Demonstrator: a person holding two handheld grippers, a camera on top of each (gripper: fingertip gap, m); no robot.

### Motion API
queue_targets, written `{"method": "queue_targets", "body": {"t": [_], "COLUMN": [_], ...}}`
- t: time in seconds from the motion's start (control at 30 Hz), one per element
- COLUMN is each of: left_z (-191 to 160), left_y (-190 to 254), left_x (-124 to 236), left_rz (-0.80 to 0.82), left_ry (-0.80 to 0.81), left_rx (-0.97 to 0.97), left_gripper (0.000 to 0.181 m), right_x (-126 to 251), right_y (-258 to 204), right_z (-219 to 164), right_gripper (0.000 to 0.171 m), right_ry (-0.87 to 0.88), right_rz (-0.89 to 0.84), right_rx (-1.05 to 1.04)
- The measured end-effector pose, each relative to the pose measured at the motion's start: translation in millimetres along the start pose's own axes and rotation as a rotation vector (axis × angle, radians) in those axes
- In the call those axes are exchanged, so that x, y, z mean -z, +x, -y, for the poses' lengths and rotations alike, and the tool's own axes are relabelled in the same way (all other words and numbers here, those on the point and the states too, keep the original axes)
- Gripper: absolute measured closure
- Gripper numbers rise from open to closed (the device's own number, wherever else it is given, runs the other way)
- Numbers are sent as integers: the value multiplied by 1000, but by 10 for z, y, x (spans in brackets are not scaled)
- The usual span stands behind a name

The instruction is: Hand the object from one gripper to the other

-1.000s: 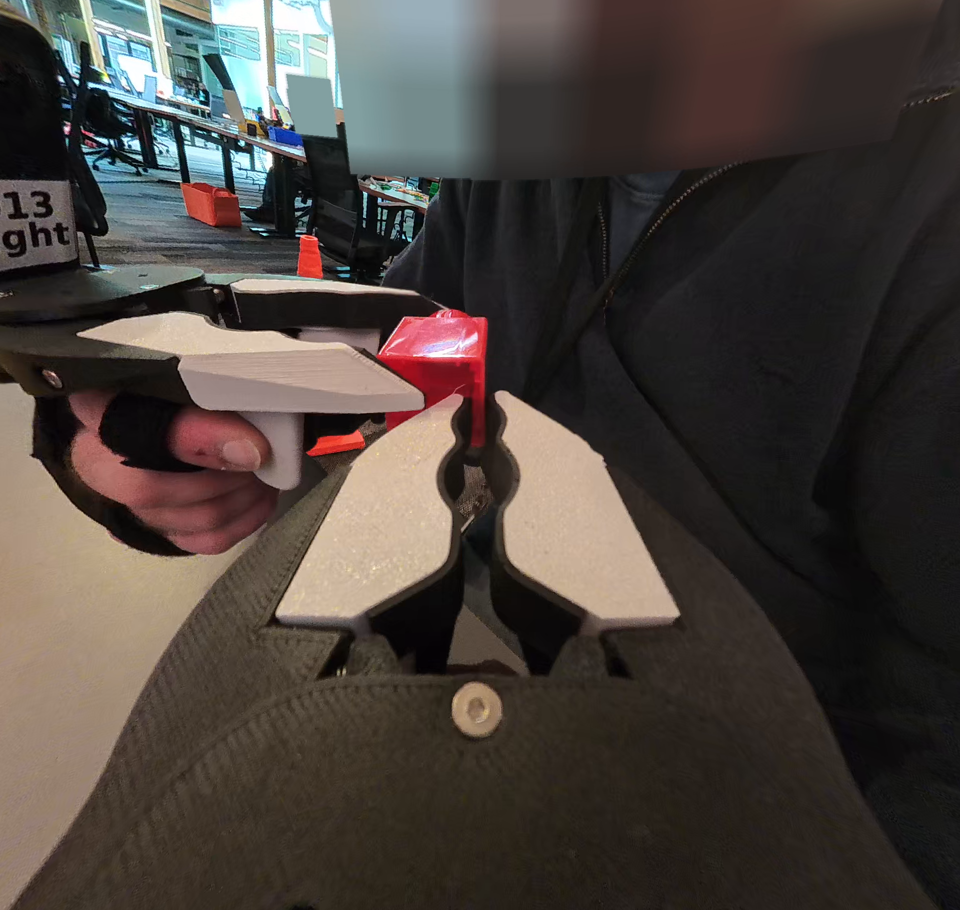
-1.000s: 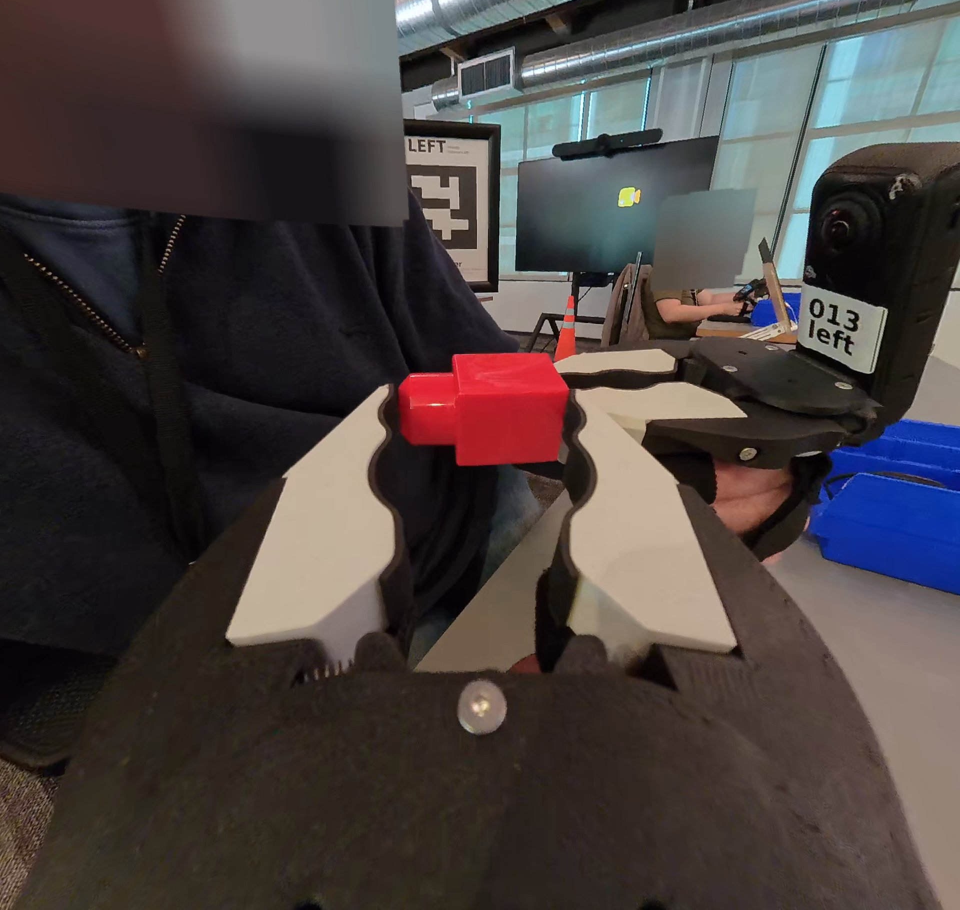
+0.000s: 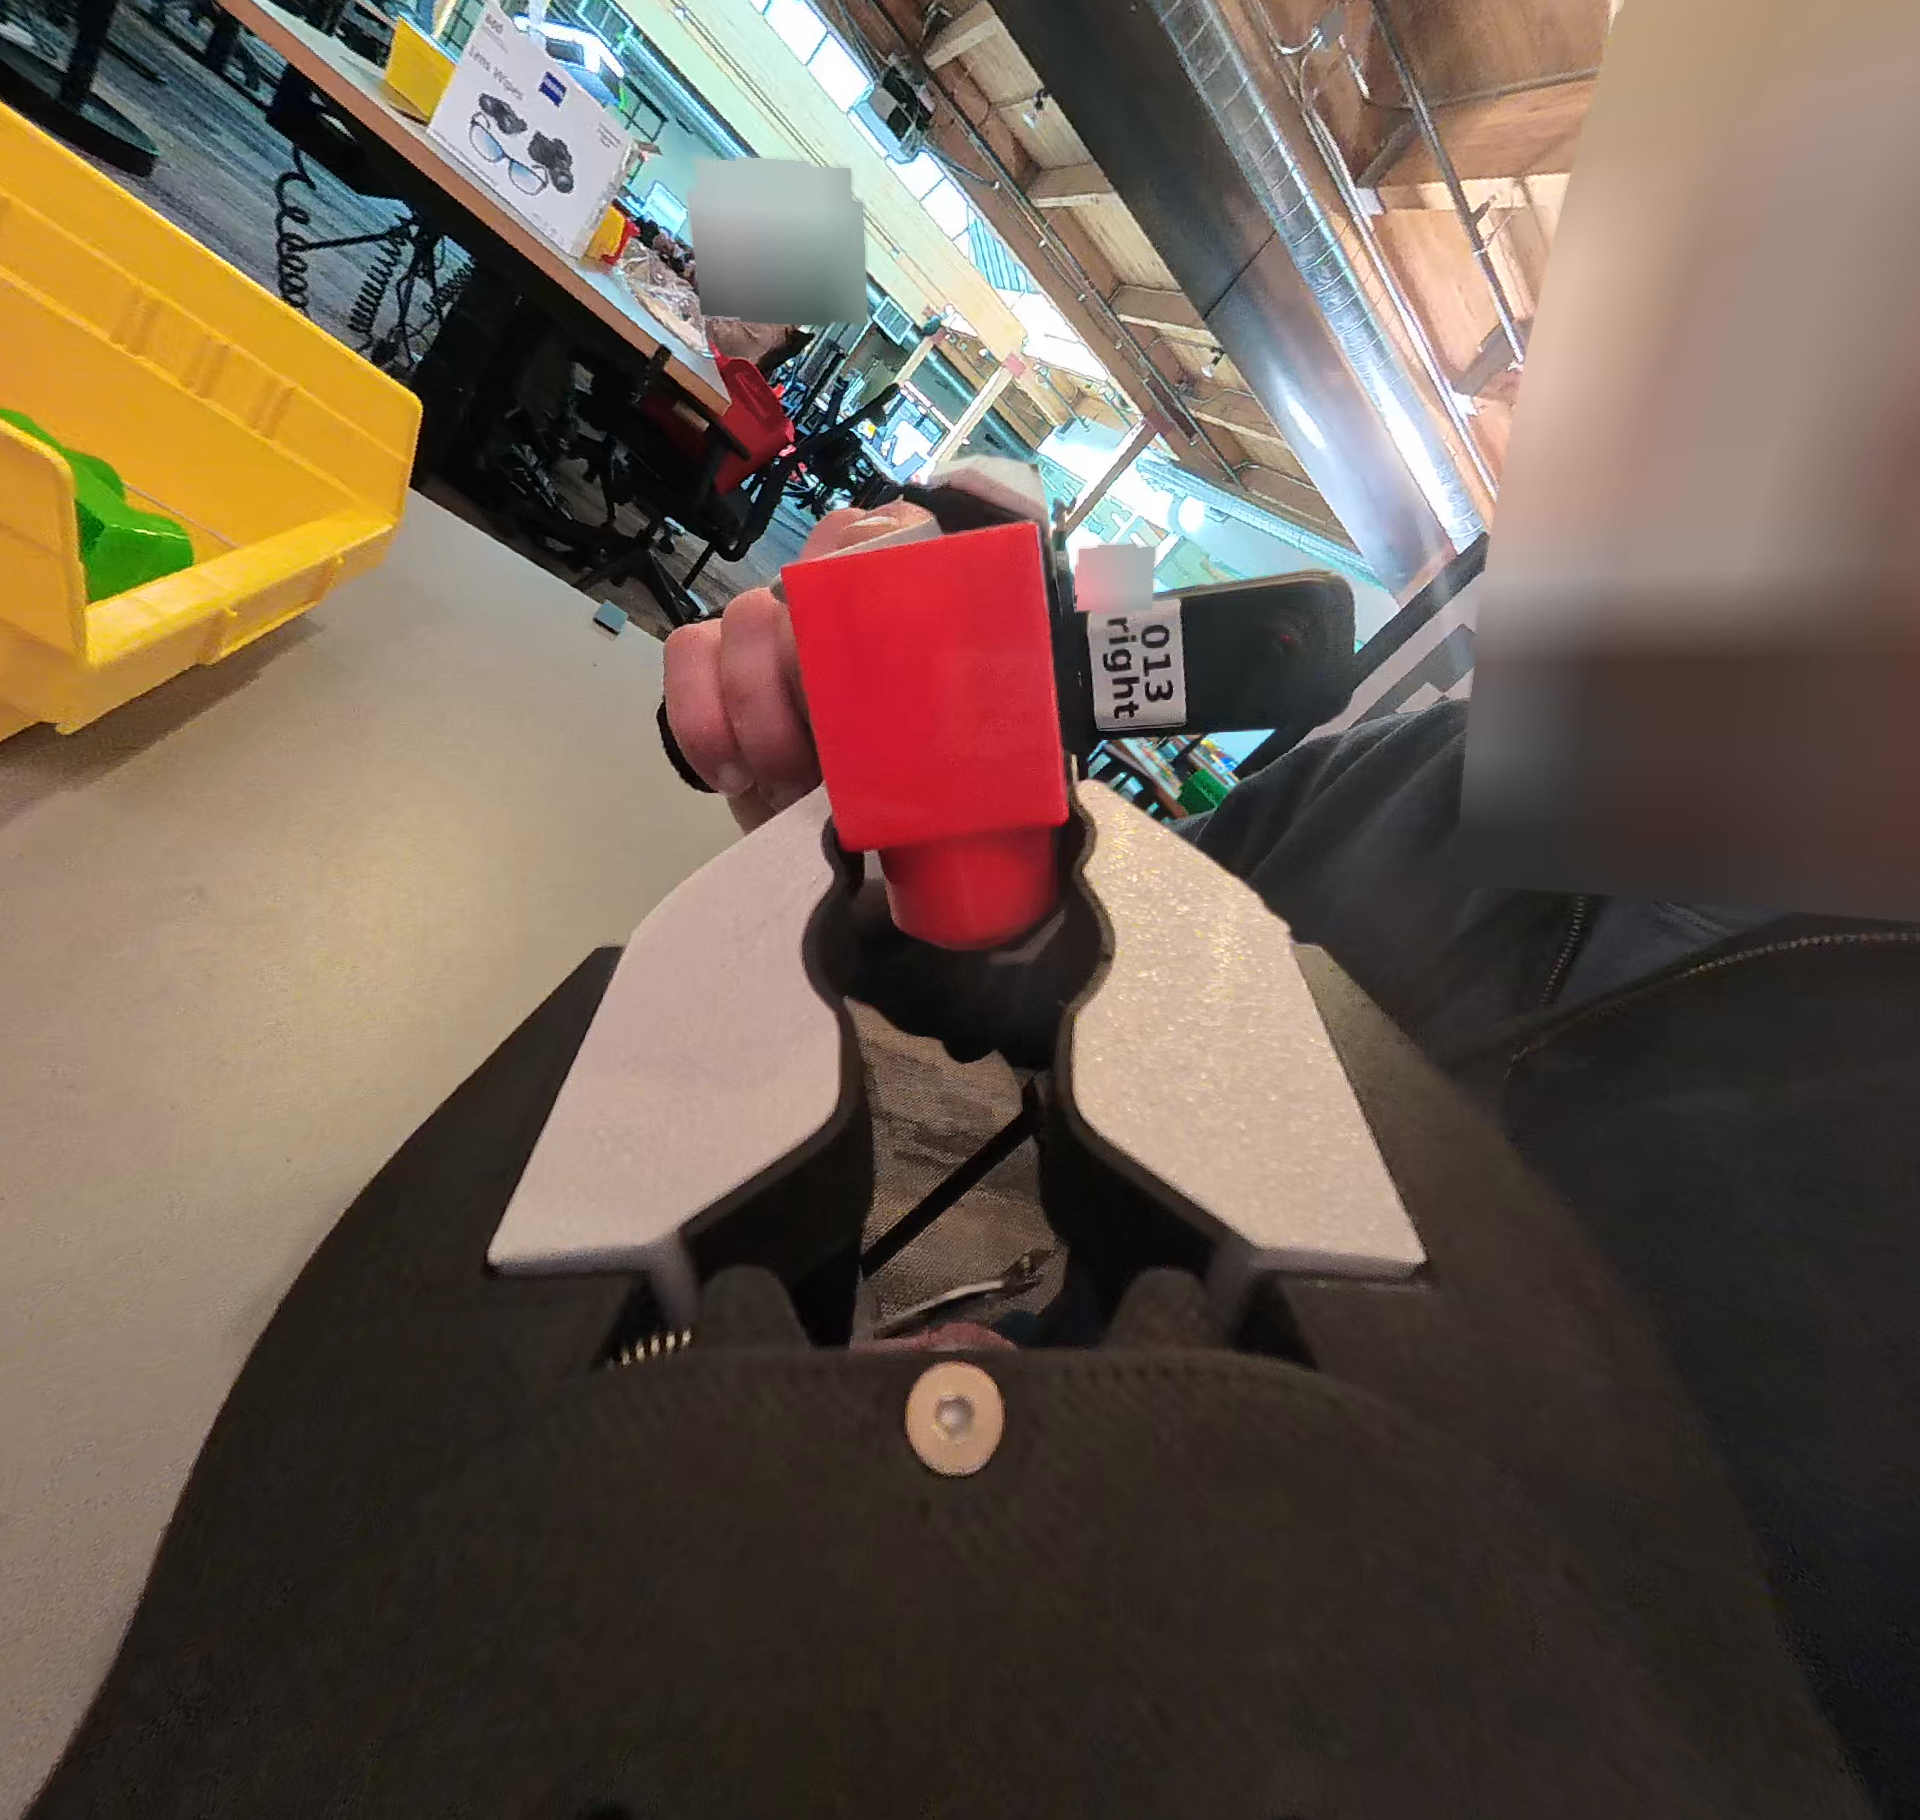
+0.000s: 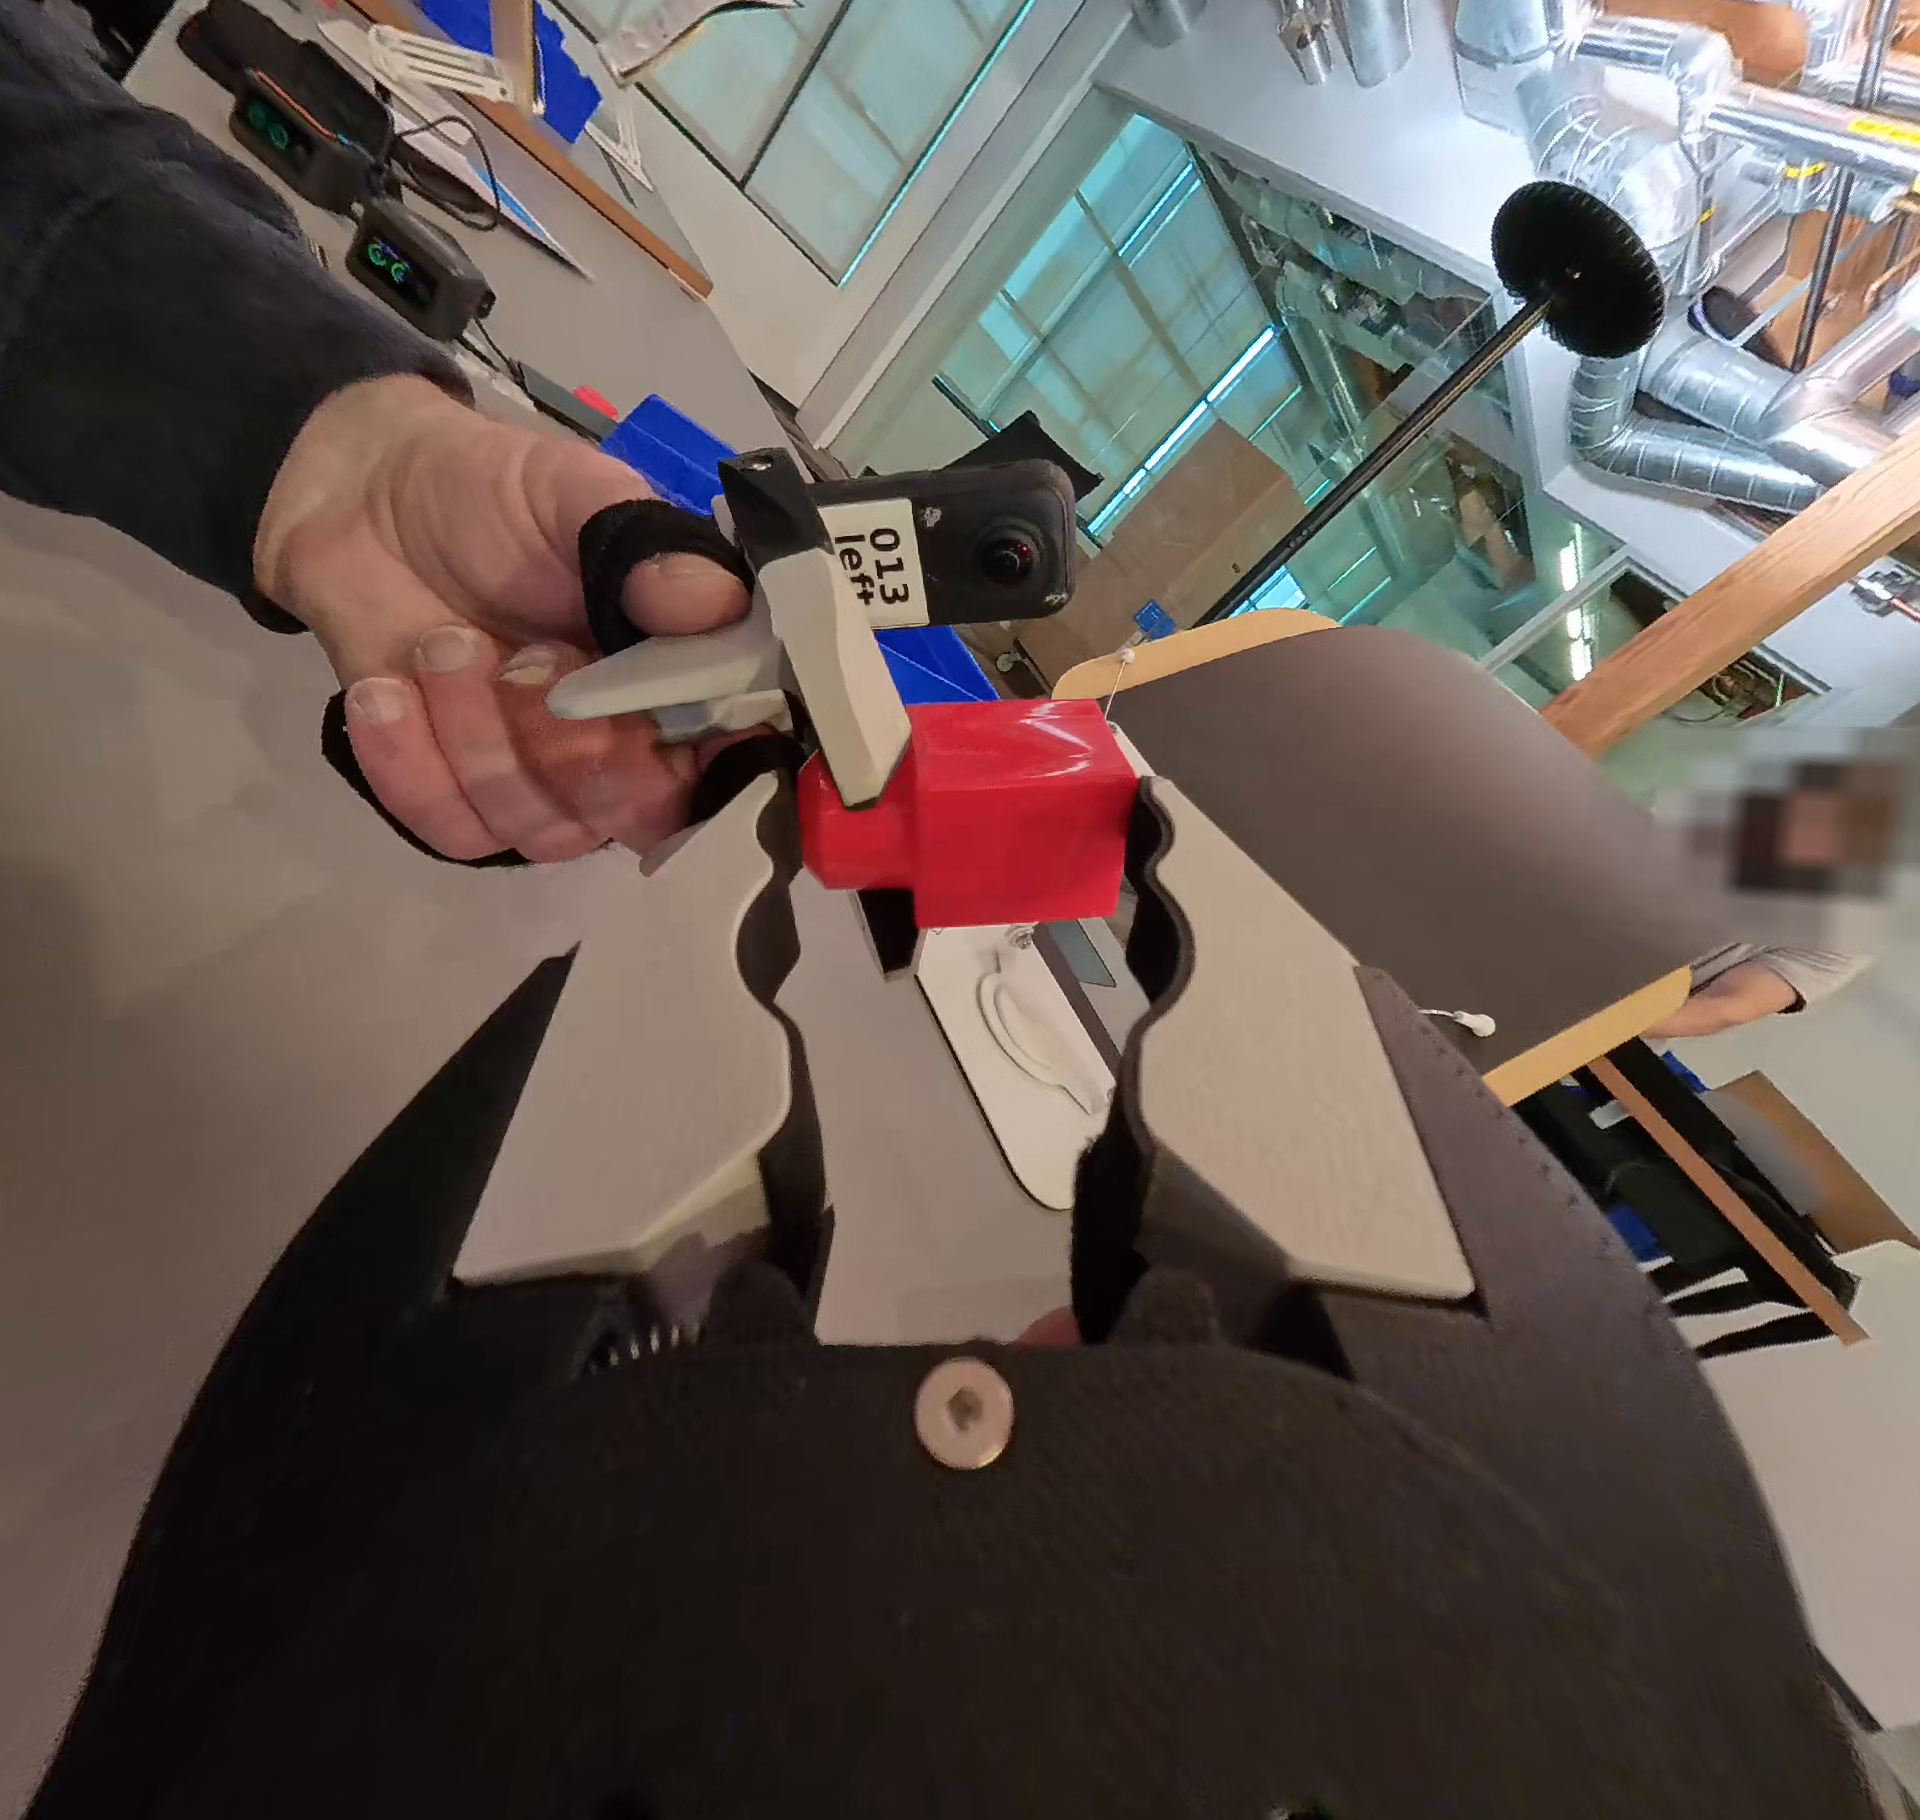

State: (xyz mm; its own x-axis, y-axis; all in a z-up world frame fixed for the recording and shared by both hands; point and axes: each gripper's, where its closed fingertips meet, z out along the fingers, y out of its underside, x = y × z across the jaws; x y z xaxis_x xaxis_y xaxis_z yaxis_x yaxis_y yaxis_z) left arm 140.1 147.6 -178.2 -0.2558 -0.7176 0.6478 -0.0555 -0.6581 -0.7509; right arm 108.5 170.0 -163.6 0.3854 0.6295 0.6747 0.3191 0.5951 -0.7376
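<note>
While the left tongs [image 3: 961, 871] pinch the round stub of the red block [image 3: 935, 690], the right tongs [image 4: 961, 840] press on it end to end, one finger on the stub's end, the other on the square body's far face. So both hold the block in the air above the pale bench [image 3: 260, 887], near a yellow bin [image 3: 208, 399].

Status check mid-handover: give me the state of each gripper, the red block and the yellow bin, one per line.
left gripper: jaws shut on the red block's narrow stub.
right gripper: jaws on both ends of the red block, stub end and wide end.
red block: in the air, held by both grippers at once.
yellow bin: on the table, open-topped, a green piece inside.
</note>
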Motion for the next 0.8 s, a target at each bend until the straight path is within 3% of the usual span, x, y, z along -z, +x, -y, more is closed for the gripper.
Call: {"method": "queue_targets", "body": {"t": [0.1,0.2,0.27,0.4,0.53,0.8], "left_z": [-68,-130,-184,-354,-563,-742], "left_y": [-33,-52,-66,-30,52,75], "left_x": [17,65,116,212,283,355], "left_rz": [14,36,54,36,-12,-57], "left_ry": [-55,-158,-263,-512,-761,-1014], "left_rx": [-16,-62,-101,-125,-140,-143], "left_gripper": [147,148,148,147,147,147], "right_x": [15,81,143,242,224,156], "right_y": [-72,-157,-182,-225,-426,-760], "right_z": [-9,-18,-32,16,-19,-36], "right_gripper": [110,87,84,94,103,136], "right_ry": [-7,-8,-8,14,-46,-92], "right_rz": [46,157,236,405,564,707], "right_rx": [29,-3,-44,-98,-1,140]}}
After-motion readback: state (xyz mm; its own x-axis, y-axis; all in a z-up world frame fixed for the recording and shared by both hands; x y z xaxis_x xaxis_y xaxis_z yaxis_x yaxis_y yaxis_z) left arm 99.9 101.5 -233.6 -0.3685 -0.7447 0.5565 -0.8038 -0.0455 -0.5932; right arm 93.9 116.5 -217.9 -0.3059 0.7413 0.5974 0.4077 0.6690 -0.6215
